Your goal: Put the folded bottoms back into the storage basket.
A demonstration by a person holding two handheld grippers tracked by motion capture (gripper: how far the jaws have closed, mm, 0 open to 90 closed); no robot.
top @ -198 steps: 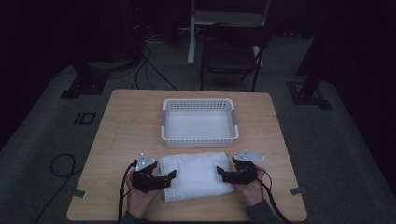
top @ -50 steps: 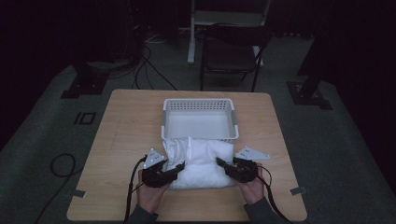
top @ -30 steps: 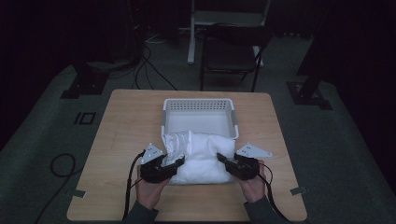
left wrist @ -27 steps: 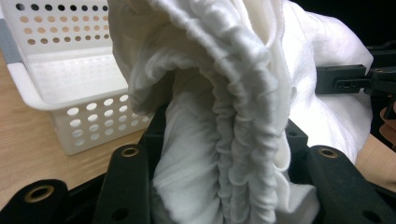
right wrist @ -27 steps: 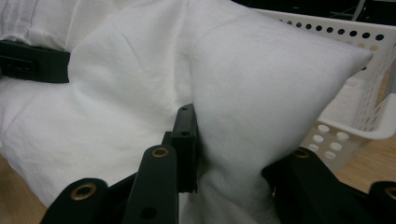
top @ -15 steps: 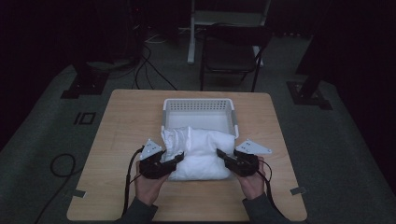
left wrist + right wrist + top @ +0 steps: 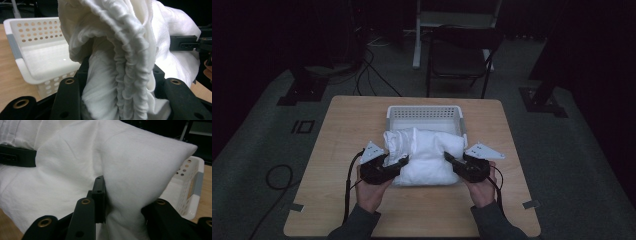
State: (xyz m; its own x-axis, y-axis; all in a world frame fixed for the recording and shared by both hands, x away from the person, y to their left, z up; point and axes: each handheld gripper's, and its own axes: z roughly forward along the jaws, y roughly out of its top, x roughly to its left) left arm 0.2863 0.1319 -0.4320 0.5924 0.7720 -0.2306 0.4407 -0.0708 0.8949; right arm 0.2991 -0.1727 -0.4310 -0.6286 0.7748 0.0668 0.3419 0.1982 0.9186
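A bulky white towel (image 7: 424,155) is bunched up between my two grippers, and its far edge rests on the near rim of the white perforated basket (image 7: 424,111). My left gripper (image 7: 401,162) is shut on the towel's gathered left end (image 7: 120,62), its black jaws pinching the ruffled folds. The right gripper (image 7: 448,159) is shut on the towel's right corner (image 7: 75,170). The left gripper view has the basket (image 7: 37,57) just behind the cloth. In the right gripper view the basket (image 7: 192,182) stands at the right.
The wooden table (image 7: 337,150) has bare room left and right of the basket and in front of the hands. A dark chair (image 7: 459,55) stands beyond the far edge. Cables (image 7: 277,175) trail on the floor at the left.
The towel lay flat and folded at the front of the table earlier. It is now bunched between both grippers and has moved toward the basket, a little farther over the last second.
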